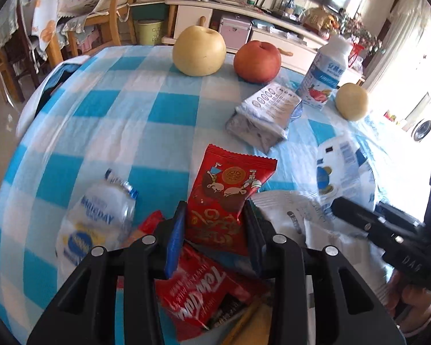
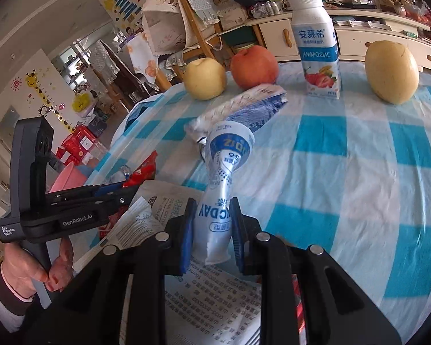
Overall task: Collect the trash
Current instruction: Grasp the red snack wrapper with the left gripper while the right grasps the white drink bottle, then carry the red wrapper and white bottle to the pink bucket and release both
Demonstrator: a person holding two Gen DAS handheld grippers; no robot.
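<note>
My left gripper [image 1: 214, 210] is shut on a red snack wrapper [image 1: 228, 192] and holds it above a red Tekday-style wrapper [image 1: 204, 290] and a white printed bag [image 1: 290, 215]. My right gripper [image 2: 212, 218] is shut on a white and blue pouch [image 2: 219, 201], held over the same white printed bag [image 2: 212, 299]. The left gripper [image 2: 132, 191] shows at the left of the right wrist view, the right gripper [image 1: 337, 205] at the right of the left wrist view. A crumpled white and blue pouch [image 1: 100, 218] and a grey-white wrapper [image 1: 263, 115] lie on the checked cloth.
On the blue and white checked tablecloth [image 2: 344, 172] stand a yellow pear [image 1: 199, 50], a red apple [image 1: 257, 60], a yogurt bottle [image 2: 316, 43] and another yellow fruit [image 2: 392, 72]. Chairs and a cabinet stand beyond the table's far edge.
</note>
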